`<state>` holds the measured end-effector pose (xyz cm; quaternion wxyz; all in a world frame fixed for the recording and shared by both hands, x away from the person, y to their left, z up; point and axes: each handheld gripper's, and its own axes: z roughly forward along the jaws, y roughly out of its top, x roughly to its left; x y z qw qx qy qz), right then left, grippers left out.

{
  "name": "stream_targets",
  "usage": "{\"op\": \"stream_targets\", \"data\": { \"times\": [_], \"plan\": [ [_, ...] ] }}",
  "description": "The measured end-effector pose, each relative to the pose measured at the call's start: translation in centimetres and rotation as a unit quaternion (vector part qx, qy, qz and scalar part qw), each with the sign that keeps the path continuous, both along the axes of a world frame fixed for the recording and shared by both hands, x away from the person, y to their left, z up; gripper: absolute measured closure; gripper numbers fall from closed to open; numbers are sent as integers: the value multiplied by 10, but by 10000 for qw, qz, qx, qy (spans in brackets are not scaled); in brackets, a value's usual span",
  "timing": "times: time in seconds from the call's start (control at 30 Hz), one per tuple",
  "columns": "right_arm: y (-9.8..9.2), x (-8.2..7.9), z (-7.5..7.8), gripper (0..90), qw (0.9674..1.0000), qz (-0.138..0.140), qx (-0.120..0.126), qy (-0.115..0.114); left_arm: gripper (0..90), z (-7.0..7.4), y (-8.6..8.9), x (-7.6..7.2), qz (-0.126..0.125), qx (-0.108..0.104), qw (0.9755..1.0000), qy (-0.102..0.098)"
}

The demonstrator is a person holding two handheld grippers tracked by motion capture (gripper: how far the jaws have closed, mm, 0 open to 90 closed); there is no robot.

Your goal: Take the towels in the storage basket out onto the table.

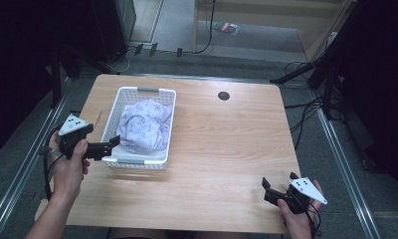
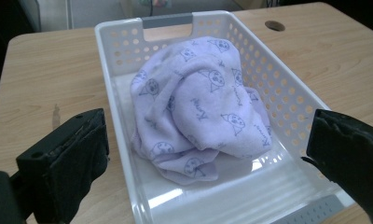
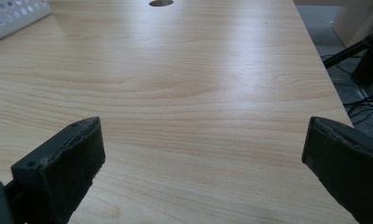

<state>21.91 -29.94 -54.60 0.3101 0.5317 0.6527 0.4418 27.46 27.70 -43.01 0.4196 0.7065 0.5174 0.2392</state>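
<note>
The left gripper is held level at the near left corner of the one white basket, its jaws spread wide and empty, pointed toward three o'clock. In the left gripper view, one jaw is seen outside the basket's wall and the other over its opposite rim. One lilac cloth is bunched inside the basket, at about ten o'clock on the table. The right gripper is held low at five o'clock, well apart from the basket, jaws wide open and empty over bare wood.
</note>
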Motion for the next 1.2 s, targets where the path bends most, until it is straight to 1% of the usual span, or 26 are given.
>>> {"op": "stream_targets", "data": {
  "times": [0.03,0.1,0.13,0.2,0.23,0.3,0.37,0.47,0.5,0.57,0.63,0.67,0.7,0.77,0.8,0.83,0.87,0.9,0.93,0.97,1.0,1.03,1.07,1.1,1.13,1.2],
  "plan": [
    [-1,0,0,0,10000,28,44,-14,0,2,-3,4,-34,48,10000,57],
    [-2,-2,0,0,9999,-1,117,-70,0,5,-8,11,-126,151,9995,243],
    [-2,-2,0,0,9999,-7,108,-83,0,7,-11,15,-246,200,9988,369],
    [0,-2,0,0,9999,74,77,-80,0,9,-18,23,-490,393,9959,656],
    [1,-1,0,0,9999,124,27,-59,0,9,-21,27,-523,508,9941,799],
    [1,-1,0,0,9999,134,14,-28,0,10,-26,33,-509,686,9912,1009],
    [1,0,0,0,9999,112,3,24,0,11,-30,42,-462,786,9880,1245],
    [1,0,0,0,9999,112,39,39,0,10,-37,50,-440,914,9846,1426],
    [1,0,0,0,9999,115,61,64,0,9,-39,54,-466,954,9822,1547],
    [1,0,0,0,9999,119,47,67,0,8,-43,61,-473,1071,9791,1665],
    [4,0,0,0,9998,172,-28,125,0,6,-47,72,-504,1147,9741,1884],
    [4,0,0,0,9998,172,-28,125,0,6,-48,75,-505,1173,9733,1909],
    [4,0,0,0,9998,161,-40,133,0,5,-49,80,-490,1212,9713,1985],
    [5,2,0,0,9997,105,-81,189,0,3,-51,91,-491,1184,9676,2174],
    [4,2,0,0,9997,102,-74,197,0,2,-51,94,-486,1210,9657,2245],
    [4,2,0,0,9997,93,-74,198,0,-1,-52,101,-488,1235,9623,2373],
    [3,2,0,0,9998,74,-28,200,0,-4,-53,106,-480,1108,9611,2485],
    [3,2,0,0,9998,66,-1,212,0,-5,-53,108,-488,1051,9604,2533],
    [3,2,0,0,9997,52,6,219,0,-8,-54,114,-430,1159,9571,2620],
    [2,2,0,0,9998,47,20,209,0,-11,-56,118,-362,1237,9557,2645],
    [2,2,0,0,9998,18,16,207,0,-13,-56,120,-341,1226,9550,2680],
    [2,2,0,0,9997,-50,0,230,0,-16,-56,124,-313,1162,9553,2701],
    [3,2,-1,0,9997,-125,-40,219,0,-19,-55,128,-270,1171,9549,2715],
    [3,2,0,0,9996,-171,-46,240,0,-23,-54,132,-133,1233,9550,2696],
    [3,2,-1,0,9995,-170,-48,253,0,-27,-53,137,-8,1144,9561,2699],
    [3,2,-1,0,9994,-181,-56,279,0,-33,-52,143,11,1044,9538,2816]
  ]
}}
